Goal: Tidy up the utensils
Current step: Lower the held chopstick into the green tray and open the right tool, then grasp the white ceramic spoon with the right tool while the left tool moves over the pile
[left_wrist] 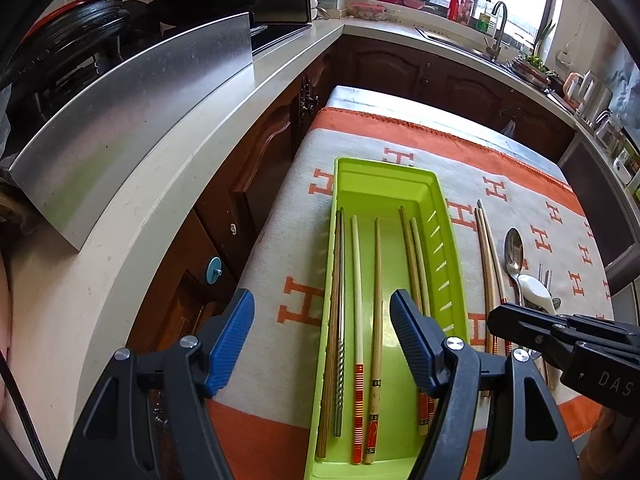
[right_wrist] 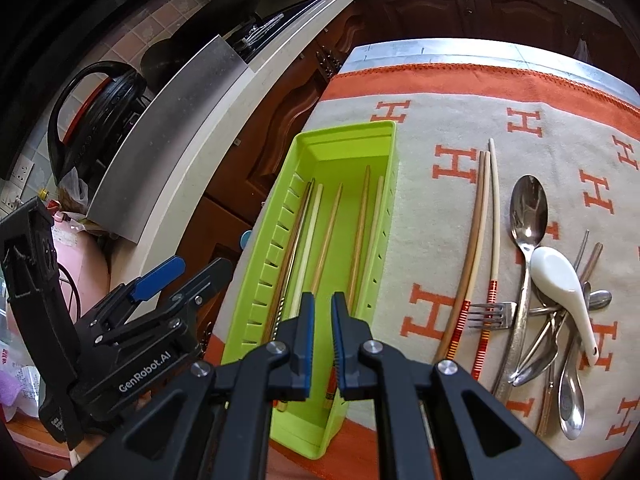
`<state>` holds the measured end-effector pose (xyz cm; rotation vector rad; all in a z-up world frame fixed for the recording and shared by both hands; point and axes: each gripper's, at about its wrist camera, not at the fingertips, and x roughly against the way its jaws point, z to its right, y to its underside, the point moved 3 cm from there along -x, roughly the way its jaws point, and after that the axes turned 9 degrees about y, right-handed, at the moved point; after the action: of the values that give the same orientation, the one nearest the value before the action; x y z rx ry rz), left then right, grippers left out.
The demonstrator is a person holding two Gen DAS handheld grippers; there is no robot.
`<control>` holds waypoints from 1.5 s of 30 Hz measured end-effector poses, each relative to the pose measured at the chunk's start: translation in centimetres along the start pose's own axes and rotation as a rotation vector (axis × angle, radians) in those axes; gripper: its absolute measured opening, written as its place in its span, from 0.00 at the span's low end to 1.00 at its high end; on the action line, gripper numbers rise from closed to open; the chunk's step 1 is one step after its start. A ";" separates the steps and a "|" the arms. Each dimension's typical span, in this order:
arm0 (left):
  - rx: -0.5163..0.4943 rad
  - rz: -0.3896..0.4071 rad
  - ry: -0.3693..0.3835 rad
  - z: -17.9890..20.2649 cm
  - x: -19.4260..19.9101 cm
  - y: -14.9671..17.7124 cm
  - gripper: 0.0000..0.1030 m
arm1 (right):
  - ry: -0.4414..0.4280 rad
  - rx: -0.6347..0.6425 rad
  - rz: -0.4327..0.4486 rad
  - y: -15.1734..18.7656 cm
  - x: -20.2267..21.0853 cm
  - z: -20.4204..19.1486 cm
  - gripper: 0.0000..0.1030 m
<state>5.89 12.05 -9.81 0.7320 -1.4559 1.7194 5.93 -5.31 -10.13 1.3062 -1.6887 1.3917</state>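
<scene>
A lime-green tray (left_wrist: 384, 168) (right_wrist: 344, 130) lies on the H-patterned cloth with several chopsticks (left_wrist: 377, 300) (right_wrist: 326, 236) lengthwise inside it. Three more chopsticks (left_wrist: 486, 260) (right_wrist: 476, 232) rest on the cloth to its right. Beside them are a large metal spoon (left_wrist: 513, 252) (right_wrist: 528, 208), a white ceramic spoon (left_wrist: 534, 288) (right_wrist: 560, 276), a fork (right_wrist: 490, 314) and a heap of small spoons (right_wrist: 560, 344). My left gripper (left_wrist: 322, 304) (right_wrist: 196, 268) hovers open over the tray's near left part, holding nothing. My right gripper (right_wrist: 323, 300) (left_wrist: 500, 316) is shut and empty above the tray's near end.
The orange and grey cloth (right_wrist: 440, 92) covers a small table. A pale countertop (left_wrist: 160, 200) with a steel panel (left_wrist: 140, 128) runs along the left, above dark wooden cabinets (left_wrist: 264, 160). A sink with a faucet (left_wrist: 498, 28) sits under the far window.
</scene>
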 end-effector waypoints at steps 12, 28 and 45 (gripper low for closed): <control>-0.039 -0.036 0.057 2.8 -0.3 0.5 0.67 | 0.065 0.015 0.067 0.5 2.0 2.1 0.09; -0.147 -0.095 0.146 9.1 -1.8 0.6 0.67 | 0.158 -0.024 0.131 1.9 5.2 9.4 0.09; -0.168 -0.206 0.213 13.8 -6.4 1.3 0.67 | 0.246 -0.006 0.084 2.5 2.7 15.4 0.19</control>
<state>7.78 -2.74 -13.12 0.5688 -1.3118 1.4521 4.88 -20.83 -13.02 1.0237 -1.5941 1.5266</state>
